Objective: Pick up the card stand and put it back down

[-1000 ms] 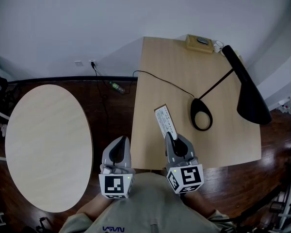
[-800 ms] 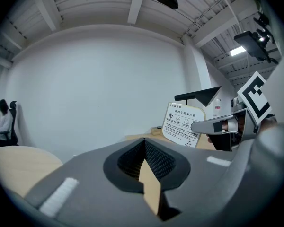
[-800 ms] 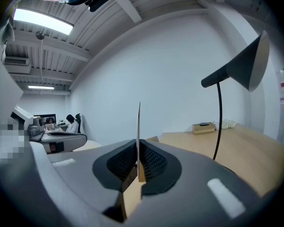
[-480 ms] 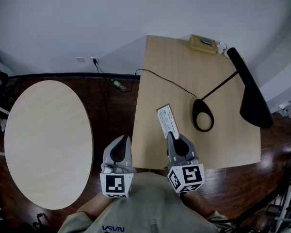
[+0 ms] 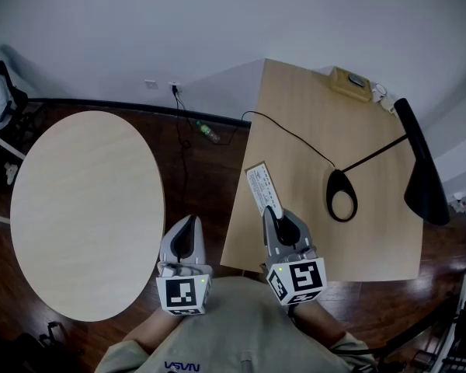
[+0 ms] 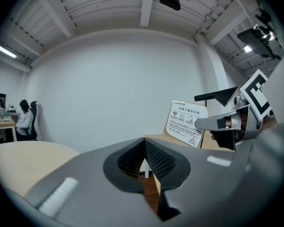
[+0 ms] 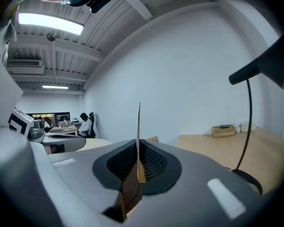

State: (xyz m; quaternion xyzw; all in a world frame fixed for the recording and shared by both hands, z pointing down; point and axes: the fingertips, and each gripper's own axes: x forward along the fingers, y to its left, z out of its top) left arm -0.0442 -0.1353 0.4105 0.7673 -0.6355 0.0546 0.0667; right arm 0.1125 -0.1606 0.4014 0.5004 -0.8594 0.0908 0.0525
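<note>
A thin white printed card stand [image 5: 260, 187] is pinched between the closed jaws of the right gripper [image 5: 272, 213], projecting ahead of them. The left gripper [image 5: 188, 228] alongside is seen closed and empty.

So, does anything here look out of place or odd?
Only small things. The card stand isn't standing on the desk; it is pinched, tilted, in the right hand-held gripper over the desk's edge. Also, what looks like a bottle lies on the floor by the wall.
</note>
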